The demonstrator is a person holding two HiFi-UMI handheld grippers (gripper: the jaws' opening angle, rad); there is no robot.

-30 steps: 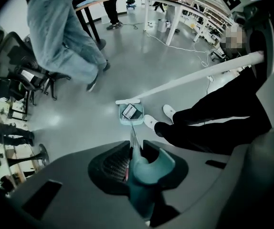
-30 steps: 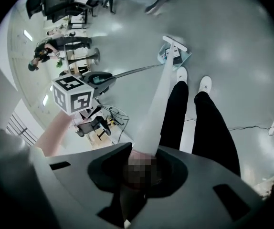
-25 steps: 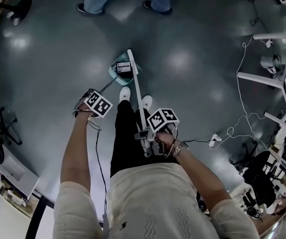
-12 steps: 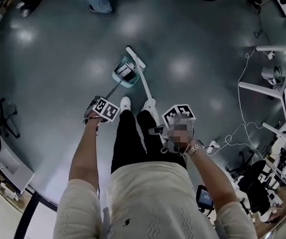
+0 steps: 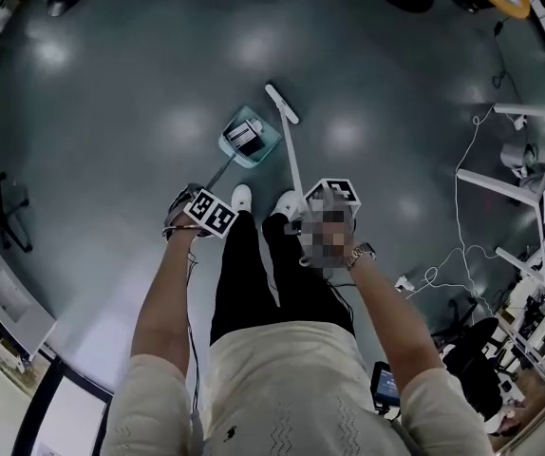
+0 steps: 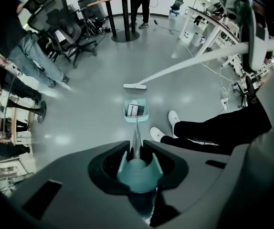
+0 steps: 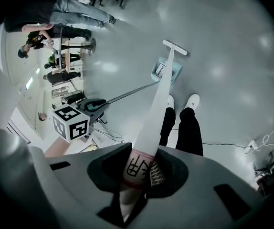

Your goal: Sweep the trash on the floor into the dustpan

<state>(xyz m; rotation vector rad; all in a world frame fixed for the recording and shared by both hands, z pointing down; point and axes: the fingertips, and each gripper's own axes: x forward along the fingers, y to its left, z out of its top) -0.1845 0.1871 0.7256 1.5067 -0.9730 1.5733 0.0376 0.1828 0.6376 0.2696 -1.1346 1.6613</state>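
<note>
Only the left gripper [image 6: 137, 162] view shows its fingers closed on the teal end of the dustpan [image 6: 136, 110] handle, with seated and standing people and office chairs [image 6: 63, 25] behind. Only the right gripper [image 7: 139, 168] view shows its fingers clamped round the white broom [image 7: 158, 97] shaft at a printed label; in the head view that grip cannot be made out. From above, the dustpan [image 5: 250, 139] sits on the floor [image 5: 140, 84] just ahead of the white shoes [image 5: 241, 198], a dark-and-white piece of trash [image 5: 245, 133] lying inside it. Compared with half a second ago, the broom head [image 5: 281, 104] has swung right, from the pan's far edge to just off its far right corner, and the jeans-clad legs at the top have left view. Both forearms reach forward and down, the left held out to the side, the right, with a wristwatch [image 5: 361, 253], closer to the legs.
</note>
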